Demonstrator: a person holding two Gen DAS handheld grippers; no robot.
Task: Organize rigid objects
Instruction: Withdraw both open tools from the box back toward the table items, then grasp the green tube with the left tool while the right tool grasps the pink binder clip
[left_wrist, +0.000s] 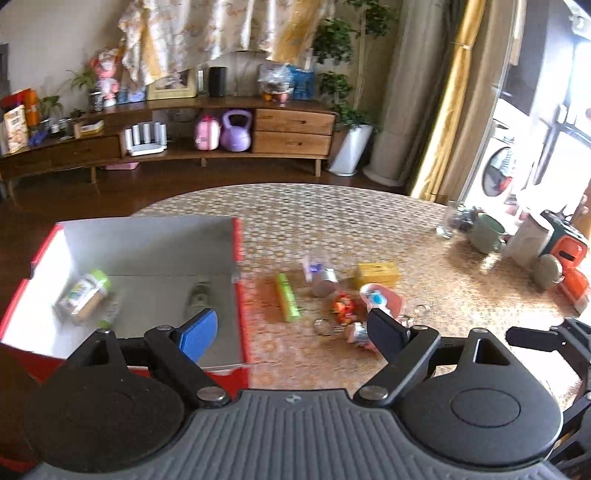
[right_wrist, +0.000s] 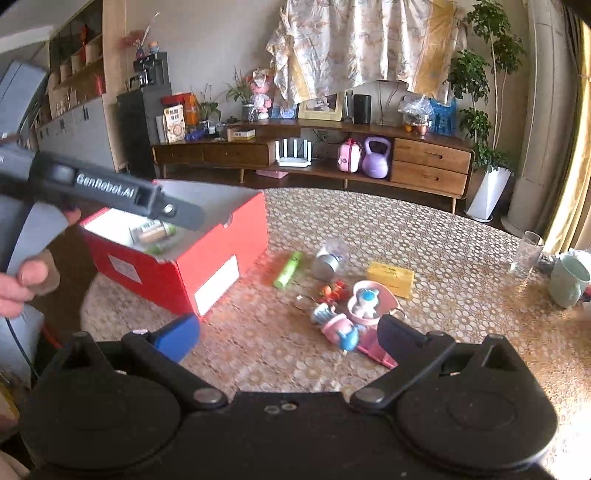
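Observation:
A red box (left_wrist: 242, 295) (right_wrist: 218, 251) stands open on the table, with a small labelled jar (left_wrist: 83, 293) (right_wrist: 153, 230) lying inside. Right of it lie a green tube (left_wrist: 288, 301) (right_wrist: 288, 269), a silver-capped clear bottle (left_wrist: 323, 280) (right_wrist: 327, 260), a yellow box (left_wrist: 376, 275) (right_wrist: 391, 277), a red-orange trinket (left_wrist: 343, 306) (right_wrist: 334, 290) and pink-and-blue toys (left_wrist: 380, 301) (right_wrist: 364, 306). My left gripper (left_wrist: 291, 328) is open and empty over the box's right wall. My right gripper (right_wrist: 286, 338) is open and empty, just before the toys.
A glass (right_wrist: 526, 254), a pale green mug (right_wrist: 569, 280) and orange containers (left_wrist: 569, 254) stand at the table's right edge. A hand (right_wrist: 22, 284) holds the left gripper's body at the left of the right wrist view. A wooden sideboard (left_wrist: 291, 129) lines the far wall.

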